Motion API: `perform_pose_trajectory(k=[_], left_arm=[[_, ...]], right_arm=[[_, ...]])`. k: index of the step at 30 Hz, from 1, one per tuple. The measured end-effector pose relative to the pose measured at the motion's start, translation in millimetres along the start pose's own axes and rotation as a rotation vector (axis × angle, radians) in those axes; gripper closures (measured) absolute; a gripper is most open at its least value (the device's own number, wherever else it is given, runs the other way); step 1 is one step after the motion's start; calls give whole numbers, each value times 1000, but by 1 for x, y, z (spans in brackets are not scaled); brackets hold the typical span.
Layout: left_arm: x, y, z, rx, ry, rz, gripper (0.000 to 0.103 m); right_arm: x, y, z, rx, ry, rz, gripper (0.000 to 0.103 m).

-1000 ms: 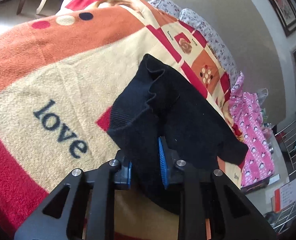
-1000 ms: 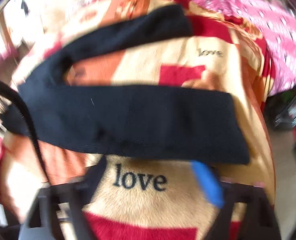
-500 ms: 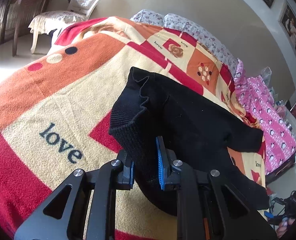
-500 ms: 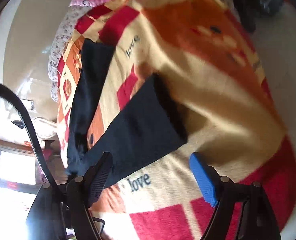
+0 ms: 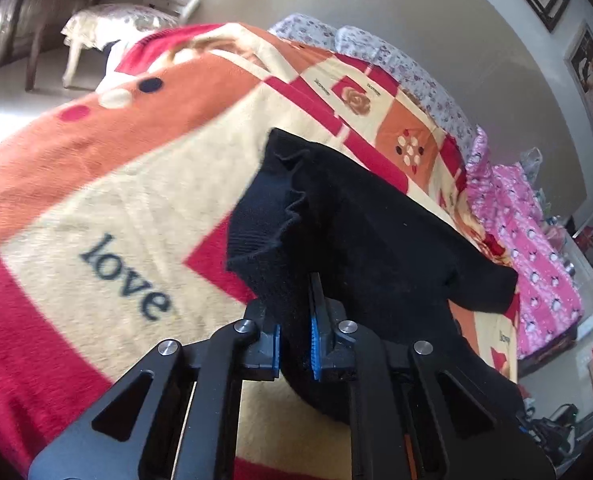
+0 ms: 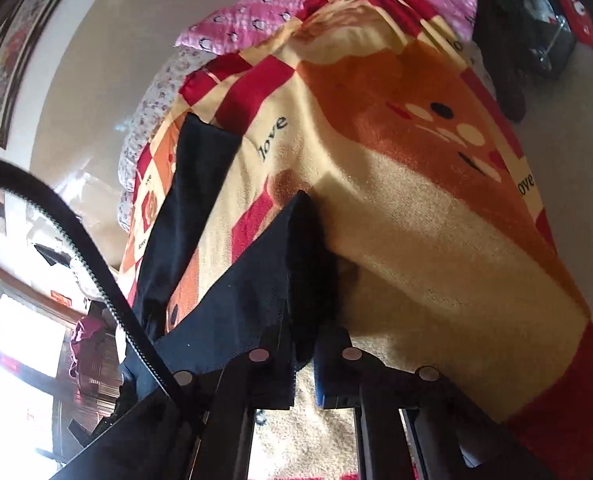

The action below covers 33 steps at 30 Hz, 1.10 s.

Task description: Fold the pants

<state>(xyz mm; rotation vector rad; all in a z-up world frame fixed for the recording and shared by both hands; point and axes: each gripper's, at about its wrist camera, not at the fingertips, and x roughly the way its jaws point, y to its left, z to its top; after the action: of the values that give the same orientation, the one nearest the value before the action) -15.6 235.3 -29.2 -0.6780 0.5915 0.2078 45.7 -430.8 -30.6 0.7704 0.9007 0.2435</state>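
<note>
The black pants (image 5: 360, 240) lie on a bed blanket. My left gripper (image 5: 295, 336) is shut on the ribbed waistband end and holds it bunched above the blanket. In the right wrist view the pants (image 6: 232, 312) run as two dark legs toward the far end of the bed. My right gripper (image 6: 302, 356) is shut on the near leg's hem edge, which stands up in a fold between the blue pads.
The blanket (image 5: 96, 184) is orange, cream and red with "love" printed on it. A pink quilt (image 5: 536, 240) lies at the far side. A white chair (image 5: 136, 20) stands beyond the bed's corner. Framed pictures (image 5: 588, 76) hang on the wall.
My right gripper was open above the leg and has now shut on its hem edge. My left gripper keeps its hold on the waistband, and its view has shifted a little.
</note>
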Motion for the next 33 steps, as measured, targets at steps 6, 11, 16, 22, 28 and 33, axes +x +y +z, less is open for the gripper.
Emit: perform_pose_trajectory(k=[6, 11, 16, 22, 28, 33], left_arm=[[-58, 44, -4, -80, -53, 73, 95], [-85, 106, -5, -193, 11, 136, 95], [-90, 101, -7, -87, 12, 218, 82], [-118, 110, 16, -76, -161, 403, 77], [-117, 17, 0, 161, -219, 217, 64], [-75, -47, -60, 340, -97, 46, 64]], right_arm=[[-20, 40, -7, -143, 42, 2, 99], [-13, 55, -39, -129, 218, 20, 99], [6, 41, -56, -74, 284, -56, 101], [-20, 68, -13, -161, 18, -232, 91], [44, 110, 37, -166, 77, 141, 51], [130, 158, 63, -543, 158, 9, 51]])
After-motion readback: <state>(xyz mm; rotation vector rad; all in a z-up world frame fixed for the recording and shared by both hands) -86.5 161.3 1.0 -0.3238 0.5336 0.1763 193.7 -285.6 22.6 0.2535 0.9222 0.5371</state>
